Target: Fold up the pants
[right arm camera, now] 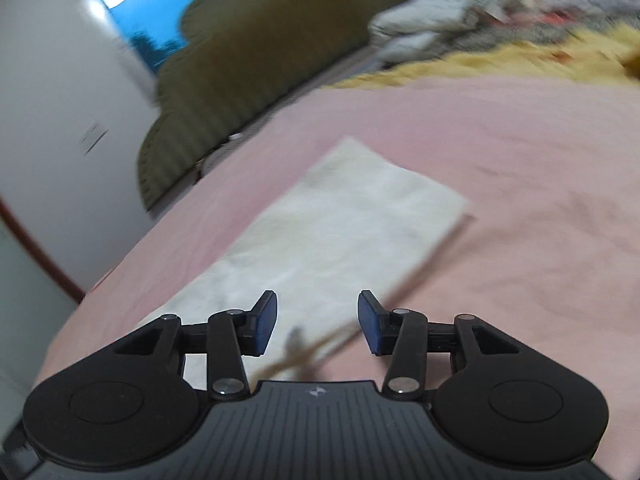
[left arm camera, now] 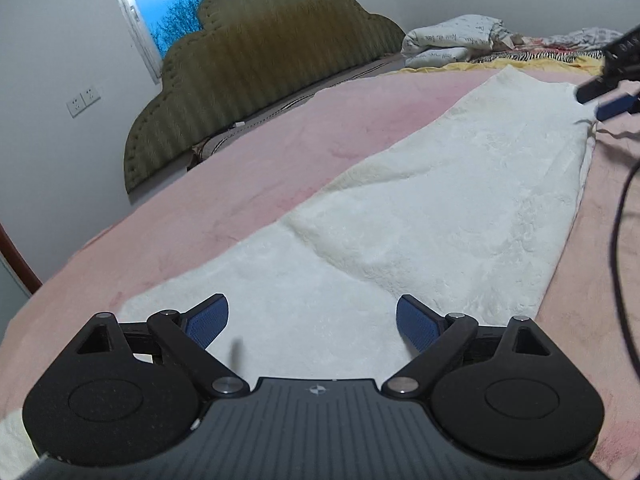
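White fleecy pants (left arm camera: 440, 200) lie flat and lengthwise on the pink bed cover (left arm camera: 260, 152), running from the near edge toward the far right. My left gripper (left arm camera: 312, 308) is open wide just above their near end, with nothing between the blue pads. At the far end of the pants, the right gripper (left arm camera: 596, 98) shows at the upper right edge of the left wrist view. In the blurred right wrist view the pants (right arm camera: 340, 220) stretch ahead of the right gripper (right arm camera: 317, 300), which is open and holds nothing. A thin drawstring (right arm camera: 296, 360) lies loose below its fingers.
An olive padded headboard (left arm camera: 260, 60) stands at the bed's left side under a window (left arm camera: 172, 12). Folded bedding (left arm camera: 452, 40) and a yellow blanket (right arm camera: 500, 60) are piled at the far end. A black cable (left arm camera: 618, 220) hangs at the right. The bed's edge drops off at the left.
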Motion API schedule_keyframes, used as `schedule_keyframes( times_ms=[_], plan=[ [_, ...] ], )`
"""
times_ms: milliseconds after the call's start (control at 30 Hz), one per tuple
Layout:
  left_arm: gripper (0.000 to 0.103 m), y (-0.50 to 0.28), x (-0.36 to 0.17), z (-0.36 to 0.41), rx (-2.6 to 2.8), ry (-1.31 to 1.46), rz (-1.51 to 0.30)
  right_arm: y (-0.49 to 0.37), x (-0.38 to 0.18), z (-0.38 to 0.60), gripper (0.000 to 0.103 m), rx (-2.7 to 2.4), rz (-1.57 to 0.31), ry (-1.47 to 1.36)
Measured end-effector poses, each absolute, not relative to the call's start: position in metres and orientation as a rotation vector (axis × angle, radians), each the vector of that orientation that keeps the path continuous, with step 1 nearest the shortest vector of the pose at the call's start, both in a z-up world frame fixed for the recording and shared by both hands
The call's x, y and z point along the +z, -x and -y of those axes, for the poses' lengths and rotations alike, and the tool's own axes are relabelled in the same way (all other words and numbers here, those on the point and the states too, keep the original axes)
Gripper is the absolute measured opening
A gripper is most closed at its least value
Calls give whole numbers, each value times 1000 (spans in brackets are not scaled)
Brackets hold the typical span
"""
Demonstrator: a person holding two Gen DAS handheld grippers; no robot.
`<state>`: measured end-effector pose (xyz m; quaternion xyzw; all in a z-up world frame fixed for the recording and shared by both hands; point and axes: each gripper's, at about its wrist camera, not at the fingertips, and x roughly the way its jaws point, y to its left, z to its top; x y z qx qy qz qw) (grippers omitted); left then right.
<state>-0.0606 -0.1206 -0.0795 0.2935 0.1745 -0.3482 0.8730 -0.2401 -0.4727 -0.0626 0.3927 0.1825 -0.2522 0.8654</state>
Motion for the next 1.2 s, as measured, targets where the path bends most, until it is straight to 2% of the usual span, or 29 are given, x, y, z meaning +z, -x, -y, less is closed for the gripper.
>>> schedule_keyframes(
  times_ms=[167,467,500,533,600,800,900,967,1200],
  plan=[
    [99,47,-75,111,-735,-511,-448,252,-90,490,44,-407,-339,-1050],
    [101,40,-70,108,-724,-460,-507,224,-106,541,40,-449,-147,-1165],
    [100,41,-67,110,-722,-462,-511,222,-107,545,37,-453,-137,-1168],
    [100,41,-63,112,-731,-458,-512,219,-106,547,26,-468,-144,-1157],
    [100,40,-53,119,-771,-432,-508,216,-107,551,14,-500,-158,-1147],
    [102,25,-45,168,-844,-438,-503,220,-98,546,13,-483,-117,-1101],
    [95,8,-65,190,-776,-484,-609,214,-97,548,13,-514,-159,-1091],
    [95,4,-61,182,-786,-401,-630,206,-90,543,13,-546,-204,-1016],
    [97,-7,-30,129,-653,-242,-565,162,-10,463,13,-542,-290,-329]
  ],
)
